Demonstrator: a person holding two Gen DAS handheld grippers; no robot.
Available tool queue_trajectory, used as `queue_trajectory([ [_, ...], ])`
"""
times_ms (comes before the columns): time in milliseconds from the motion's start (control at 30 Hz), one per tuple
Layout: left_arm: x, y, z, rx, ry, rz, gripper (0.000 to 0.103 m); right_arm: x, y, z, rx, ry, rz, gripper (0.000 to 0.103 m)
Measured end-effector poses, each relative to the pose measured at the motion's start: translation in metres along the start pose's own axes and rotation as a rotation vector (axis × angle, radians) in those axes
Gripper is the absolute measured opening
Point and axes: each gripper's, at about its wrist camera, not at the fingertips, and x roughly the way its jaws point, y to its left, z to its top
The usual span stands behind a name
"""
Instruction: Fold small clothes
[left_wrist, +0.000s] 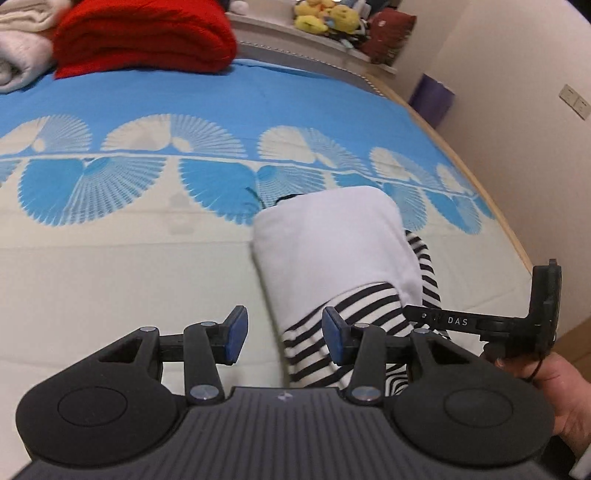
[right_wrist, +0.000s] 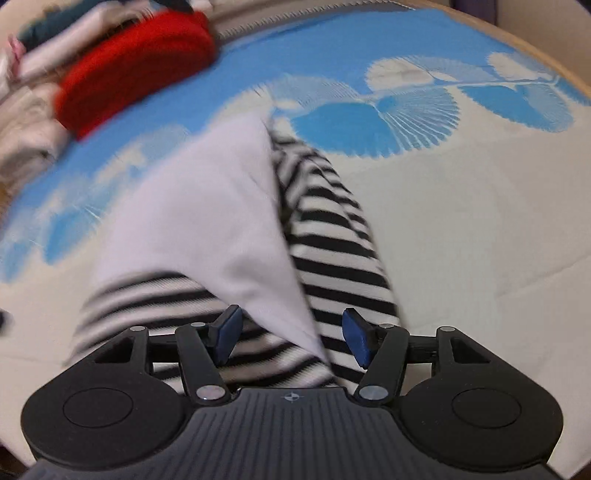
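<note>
A small garment with a plain white body (left_wrist: 332, 240) and black-and-white striped sleeves (left_wrist: 325, 339) lies partly folded on the bed. My left gripper (left_wrist: 282, 334) is open, its blue pads on either side of the near striped end. In the right wrist view the same garment (right_wrist: 207, 206) stretches away, with striped parts (right_wrist: 332, 236) on both sides of the white panel. My right gripper (right_wrist: 291, 338) is open over its near edge. The right gripper's body (left_wrist: 517, 317) shows in the left wrist view, just right of the garment. The right wrist view is blurred.
The bed has a cream and blue fan-patterned cover (left_wrist: 129, 258). A folded red knit (left_wrist: 144, 37) and pale folded clothes (left_wrist: 22, 55) lie at the far side. Plush toys (left_wrist: 325, 16) sit on a shelf behind. The bed's wooden edge (left_wrist: 491, 206) runs along the right.
</note>
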Motion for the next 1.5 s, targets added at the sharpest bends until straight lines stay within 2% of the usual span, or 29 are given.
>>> queue_trajectory([
  [100, 0.003, -0.006, 0.002, 0.001, 0.009, -0.008, 0.048, 0.001, -0.007, 0.0, 0.04, -0.006, -0.001, 0.059],
  [133, 0.001, -0.008, 0.001, 0.007, 0.009, -0.014, 0.048, 0.002, -0.007, 0.0, 0.036, -0.001, 0.017, 0.037],
  [200, 0.005, -0.019, 0.0, 0.015, 0.002, -0.039, 0.048, -0.001, -0.003, -0.001, -0.007, 0.002, 0.094, 0.006],
  [233, 0.003, -0.027, -0.007, 0.016, 0.009, -0.045, 0.05, -0.008, -0.001, -0.001, -0.027, -0.028, 0.108, 0.005],
  [300, 0.015, -0.035, -0.01, 0.014, 0.046, -0.05, 0.05, -0.032, -0.01, -0.001, 0.023, -0.103, 0.18, 0.004],
  [400, 0.033, -0.05, -0.014, 0.021, 0.092, -0.067, 0.05, -0.079, -0.05, 0.001, 0.197, -0.265, 0.301, 0.003],
  [467, 0.046, -0.061, -0.018, 0.036, 0.12, -0.085, 0.05, -0.095, -0.075, -0.004, 0.24, -0.287, 0.278, 0.003],
  [500, 0.057, -0.067, -0.022, 0.053, 0.15, -0.087, 0.053, -0.095, -0.082, -0.006, 0.229, -0.262, 0.229, 0.003],
  [533, 0.067, -0.071, -0.027, 0.07, 0.185, -0.078, 0.056, -0.088, -0.089, -0.009, 0.214, -0.202, 0.171, 0.003],
  [600, 0.092, -0.08, -0.04, 0.121, 0.277, -0.021, 0.061, -0.06, -0.098, -0.018, 0.22, -0.023, 0.096, 0.003],
  [633, 0.099, -0.082, -0.044, 0.136, 0.297, 0.008, 0.066, -0.044, -0.099, -0.021, 0.212, 0.056, 0.067, 0.003],
  [667, 0.102, -0.082, -0.046, 0.132, 0.299, 0.025, 0.067, -0.036, -0.095, -0.022, 0.185, 0.085, 0.048, 0.003],
  [800, 0.095, -0.068, -0.038, 0.029, 0.29, 0.009, 0.067, -0.026, -0.076, -0.02, 0.119, 0.076, 0.014, 0.004],
  [900, 0.071, -0.06, -0.026, -0.025, 0.211, -0.057, 0.066, -0.035, -0.072, -0.019, 0.12, 0.047, 0.012, 0.006],
  [933, 0.068, -0.058, -0.024, -0.019, 0.195, -0.084, 0.066, -0.036, -0.073, -0.018, 0.12, 0.04, 0.015, 0.006],
  [967, 0.074, -0.06, -0.025, 0.017, 0.221, -0.085, 0.065, -0.036, -0.074, -0.018, 0.116, 0.041, 0.016, 0.006],
  [1033, 0.102, -0.067, -0.041, 0.163, 0.361, 0.036, 0.063, -0.031, -0.075, -0.019, 0.095, 0.067, 0.002, 0.006],
  [1067, 0.109, -0.068, -0.047, 0.204, 0.391, 0.088, 0.063, -0.03, -0.076, -0.023, 0.079, 0.081, -0.004, 0.005],
  [1100, 0.107, -0.069, -0.047, 0.21, 0.383, 0.096, 0.061, -0.025, -0.073, -0.023, 0.059, 0.09, -0.014, 0.005],
  [1133, 0.101, -0.071, -0.044, 0.202, 0.366, 0.085, 0.054, -0.018, -0.072, -0.02, 0.047, 0.093, -0.021, 0.004],
  [1233, 0.072, -0.079, -0.038, 0.212, 0.248, 0.005, 0.053, -0.022, -0.069, -0.021, 0.022, 0.07, -0.059, 0.004],
  [1267, 0.076, -0.082, -0.039, 0.236, 0.251, -0.004, 0.053, -0.022, -0.07, -0.02, 0.023, 0.064, -0.066, 0.004],
  [1300, 0.09, -0.084, -0.043, 0.268, 0.294, 0.039, 0.055, -0.022, -0.072, -0.019, 0.026, 0.059, -0.073, 0.003],
  [1333, 0.103, -0.083, -0.05, 0.299, 0.343, 0.099, 0.066, -0.021, -0.075, -0.019, 0.027, 0.06, -0.087, 0.003],
  [1367, 0.112, -0.08, -0.057, 0.313, 0.375, 0.144, 0.068, -0.019, -0.076, -0.02, 0.027, 0.069, -0.101, 0.003],
  [1400, 0.111, -0.078, -0.058, 0.296, 0.382, 0.152, 0.068, -0.017, -0.076, -0.023, 0.028, 0.084, -0.099, 0.003],
  [1467, 0.094, -0.078, -0.049, 0.254, 0.341, 0.119, 0.066, -0.017, -0.072, -0.026, 0.007, 0.096, -0.095, 0.004],
  [1500, 0.078, -0.076, -0.043, 0.233, 0.279, 0.087, 0.067, -0.021, -0.069, -0.025, -0.004, 0.079, -0.106, 0.005],
])
